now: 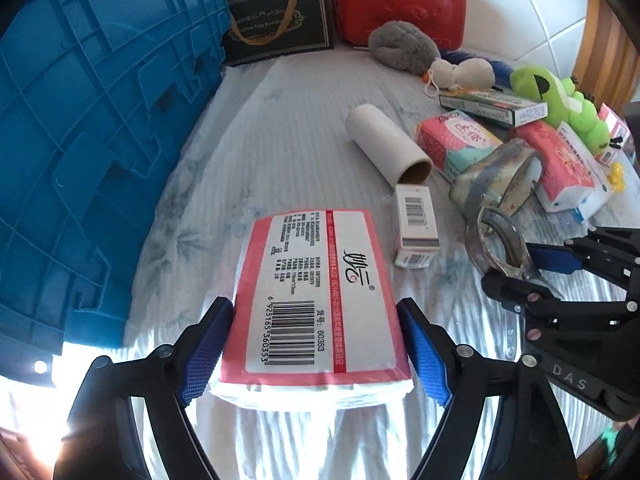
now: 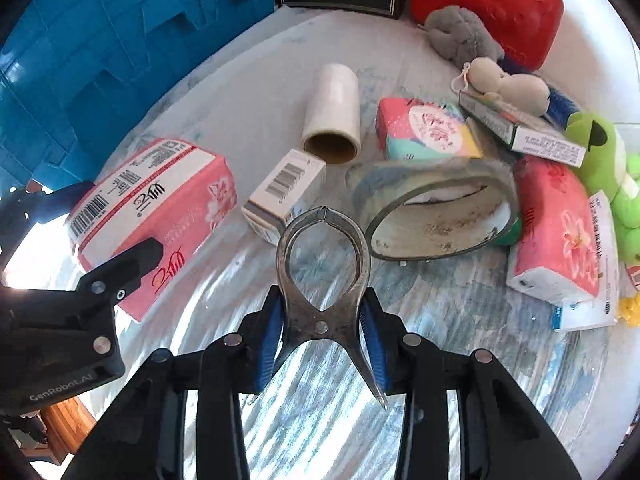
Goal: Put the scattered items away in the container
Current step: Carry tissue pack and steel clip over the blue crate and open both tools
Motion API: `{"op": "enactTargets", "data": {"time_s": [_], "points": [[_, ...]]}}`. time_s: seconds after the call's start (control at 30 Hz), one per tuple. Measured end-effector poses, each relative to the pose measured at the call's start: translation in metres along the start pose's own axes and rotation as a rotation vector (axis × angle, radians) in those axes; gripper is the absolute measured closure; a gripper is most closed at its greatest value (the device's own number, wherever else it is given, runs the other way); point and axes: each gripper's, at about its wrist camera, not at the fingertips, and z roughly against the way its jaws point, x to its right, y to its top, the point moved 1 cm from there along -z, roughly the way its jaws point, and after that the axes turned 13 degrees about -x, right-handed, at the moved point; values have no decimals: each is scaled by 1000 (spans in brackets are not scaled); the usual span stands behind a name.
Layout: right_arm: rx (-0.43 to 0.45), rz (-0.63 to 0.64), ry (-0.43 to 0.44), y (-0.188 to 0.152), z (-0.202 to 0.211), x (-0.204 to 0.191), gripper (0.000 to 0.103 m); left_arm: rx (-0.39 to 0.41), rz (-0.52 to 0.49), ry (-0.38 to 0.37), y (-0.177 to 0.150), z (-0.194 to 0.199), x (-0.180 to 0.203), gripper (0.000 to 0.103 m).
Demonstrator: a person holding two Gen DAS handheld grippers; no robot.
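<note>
**A:** Left gripper (image 1: 316,344) status?

**B:** Clamped on the pink-and-white plastic-wrapped tissue pack (image 1: 316,296), barcode label up, blue pads pressed on both long sides. Can't tell whether the pack is lifted or resting on the pale striped bedsheet (image 1: 280,128).

**A:** Right gripper (image 2: 322,320)?

**B:** Closed around the pivot of the grey metal spring clamp with looped jaws (image 2: 322,260), clamp tips pointing forward and meeting.

**A:** What's just ahead of it?

**B:** Small white cardboard box with a barcode (image 2: 286,192), then a white roll on a brown cardboard core (image 2: 334,114). To the right, a squashed ring of grimy grey tape (image 2: 436,208), with another pink tissue pack (image 2: 556,232) beside it.

**A:** Container?

**B:** Large blue ribbed plastic crate (image 1: 92,120), far left, its wall right beside the held pack. Green plush frog (image 1: 560,100) at the far right of the pile.
</note>
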Motion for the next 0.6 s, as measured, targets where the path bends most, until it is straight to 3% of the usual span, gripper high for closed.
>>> {"op": "enactTargets", "data": {"time_s": [0.27,0.6], "points": [[220,39,-19,-6,123,12,65,190,17,4,17,79,-14,20],[477,166,-31,41,253,-26,65,456,94,70,39,195,-66,20]]}}
